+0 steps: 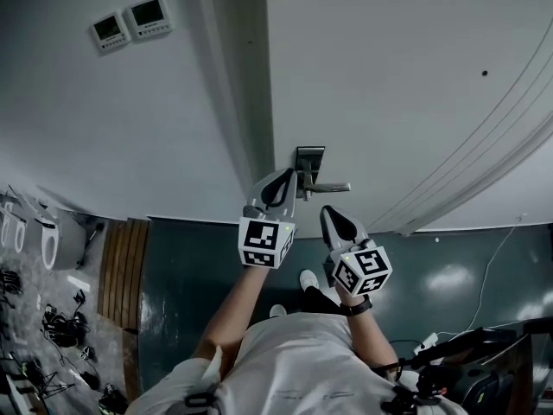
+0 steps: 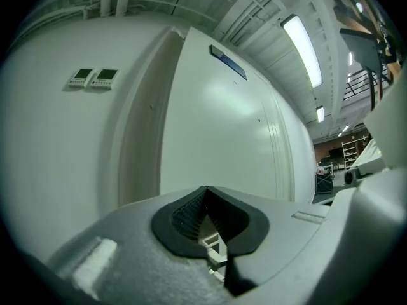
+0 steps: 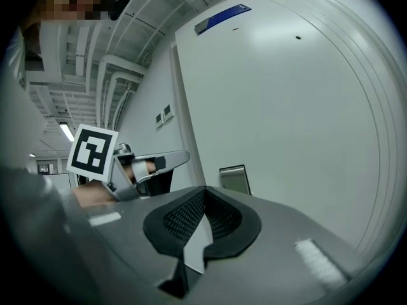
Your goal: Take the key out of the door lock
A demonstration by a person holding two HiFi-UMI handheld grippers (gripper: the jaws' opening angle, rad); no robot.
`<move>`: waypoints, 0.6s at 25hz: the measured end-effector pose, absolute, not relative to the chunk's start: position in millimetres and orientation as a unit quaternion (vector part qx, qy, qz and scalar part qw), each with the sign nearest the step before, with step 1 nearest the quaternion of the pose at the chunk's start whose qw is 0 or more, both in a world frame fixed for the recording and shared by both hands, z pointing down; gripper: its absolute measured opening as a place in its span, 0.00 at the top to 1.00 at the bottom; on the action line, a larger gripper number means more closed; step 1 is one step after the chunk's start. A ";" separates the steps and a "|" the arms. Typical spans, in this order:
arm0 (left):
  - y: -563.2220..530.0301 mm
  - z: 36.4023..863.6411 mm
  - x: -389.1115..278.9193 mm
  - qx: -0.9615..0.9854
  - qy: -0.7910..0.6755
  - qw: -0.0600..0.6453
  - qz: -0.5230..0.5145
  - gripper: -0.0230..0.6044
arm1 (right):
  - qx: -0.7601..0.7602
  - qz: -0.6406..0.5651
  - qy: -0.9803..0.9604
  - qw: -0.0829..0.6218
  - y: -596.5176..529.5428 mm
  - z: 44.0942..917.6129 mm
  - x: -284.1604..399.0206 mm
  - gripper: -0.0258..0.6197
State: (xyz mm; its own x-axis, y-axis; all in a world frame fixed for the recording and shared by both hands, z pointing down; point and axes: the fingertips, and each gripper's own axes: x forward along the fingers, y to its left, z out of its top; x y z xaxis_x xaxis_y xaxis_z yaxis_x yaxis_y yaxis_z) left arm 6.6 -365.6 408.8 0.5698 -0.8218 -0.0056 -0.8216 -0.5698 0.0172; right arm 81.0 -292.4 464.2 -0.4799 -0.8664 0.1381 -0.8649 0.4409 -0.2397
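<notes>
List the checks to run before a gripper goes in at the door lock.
1. Lock plate and handle in view: ok.
2. Key seen in the lock: cannot tell, too small.
3. Left gripper jaws apart for a grasp: not ok, together and empty.
4. Right gripper jaws apart: not ok, together and empty.
5. Nothing between the grippers and the lock plate: ok.

White door, dark green floor, black-and-white patterned marker cube.
</notes>
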 end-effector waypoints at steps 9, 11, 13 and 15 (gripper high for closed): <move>-439.1 430.7 8.1 0.866 -0.500 0.013 0.032 0.96 | -0.490 -0.206 0.847 -0.016 -311.2 510.4 85.5 0.96; -445.5 436.9 5.7 0.861 -0.506 0.021 0.039 0.96 | -0.484 -0.220 0.847 -0.017 -311.8 521.1 82.3 0.96; -450.4 438.9 4.9 0.861 -0.508 0.020 0.037 0.96 | -0.478 -0.232 0.847 -0.020 -316.0 532.5 79.2 0.96; -452.1 439.2 5.2 0.861 -0.507 0.016 0.032 0.96 | -0.471 -0.248 0.846 -0.020 -322.1 545.8 77.8 0.96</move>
State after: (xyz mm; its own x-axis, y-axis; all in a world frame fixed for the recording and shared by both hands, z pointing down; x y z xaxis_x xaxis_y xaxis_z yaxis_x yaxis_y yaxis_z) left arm 5.2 -452.1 439.2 0.4838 -0.8722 0.0719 -0.8743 -0.4853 -0.0047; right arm 77.8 -322.1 545.8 -0.5553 -0.7872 0.2682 -0.8075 0.4331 -0.4005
